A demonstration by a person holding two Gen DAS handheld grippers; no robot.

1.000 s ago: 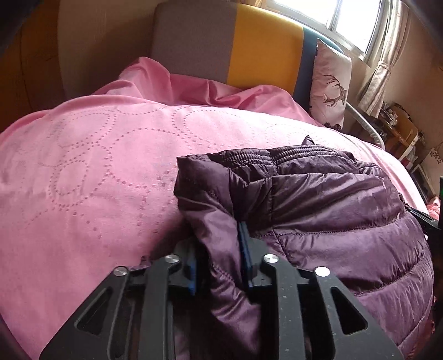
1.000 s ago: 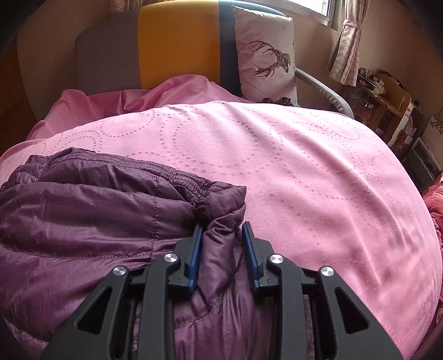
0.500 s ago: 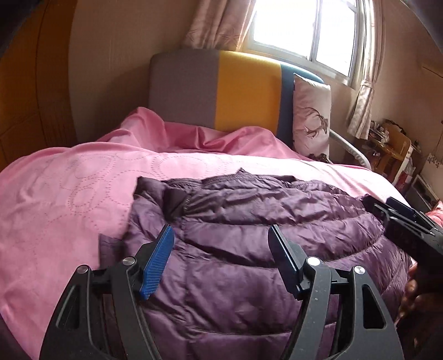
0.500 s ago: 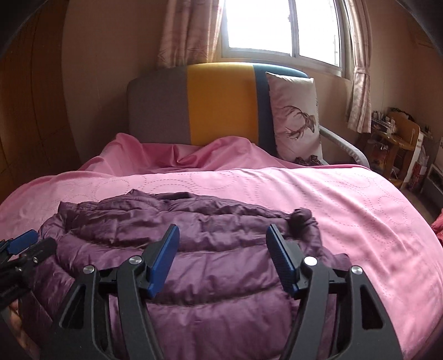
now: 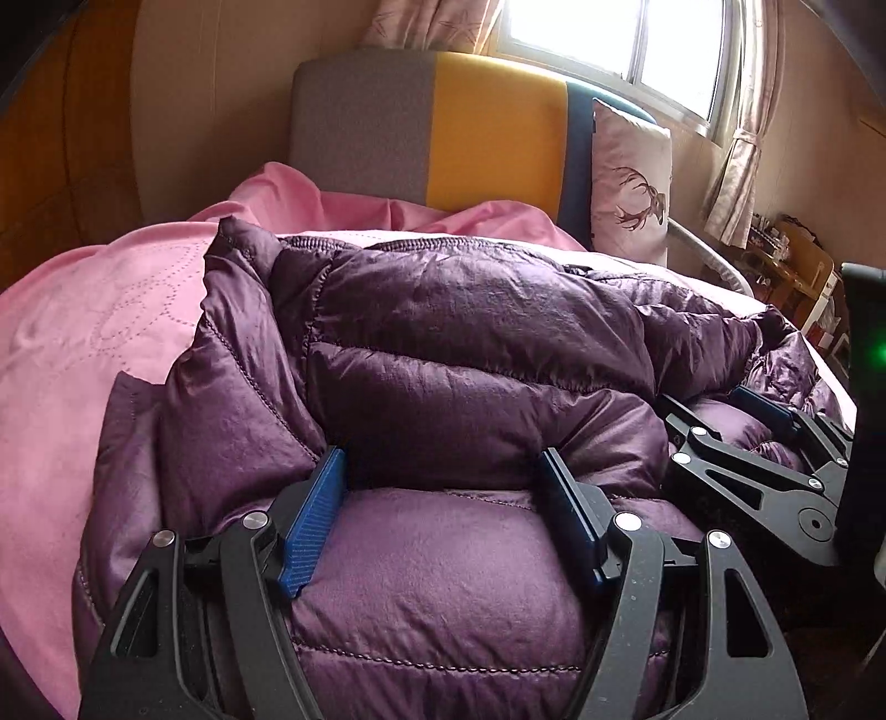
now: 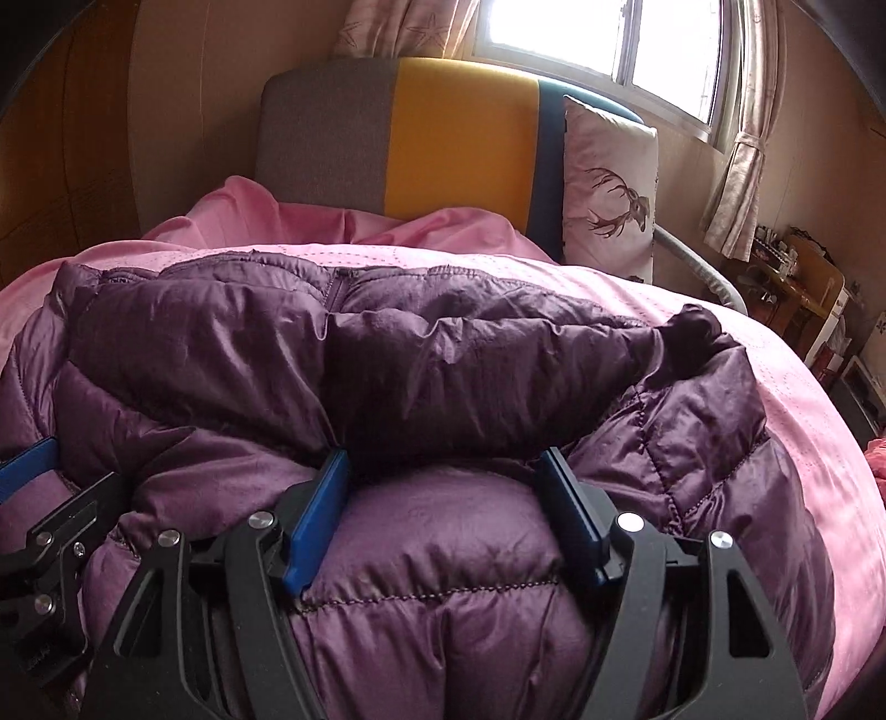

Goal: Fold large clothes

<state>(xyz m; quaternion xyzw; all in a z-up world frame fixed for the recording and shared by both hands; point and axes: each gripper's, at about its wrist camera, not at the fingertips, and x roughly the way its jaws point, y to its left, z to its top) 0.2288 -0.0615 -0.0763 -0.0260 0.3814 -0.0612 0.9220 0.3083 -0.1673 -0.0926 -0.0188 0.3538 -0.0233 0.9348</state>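
A dark purple quilted down jacket [image 5: 470, 343] lies folded on the pink bedspread [image 5: 83, 332]; it also fills the right wrist view [image 6: 443, 354]. My left gripper [image 5: 443, 471] is open, its blue pads pressed down on the near fold of the jacket, one on each side of a puffy panel. My right gripper [image 6: 448, 471] is open in the same way over the jacket's near fold. The right gripper also shows at the right edge of the left wrist view [image 5: 758, 421]. The left gripper's blue pad shows at the left edge of the right wrist view [image 6: 27, 465].
A headboard [image 5: 443, 127] in grey, yellow and blue stands behind the bed. A white pillow with a deer print [image 5: 631, 183] leans against it. A window [image 5: 609, 39] with curtains is above. A wooden desk with clutter [image 5: 797, 266] stands at the right.
Both grippers let go of the jacket's corners a second ago, drew back and opened wide. They have since come down close onto the jacket's near fold.
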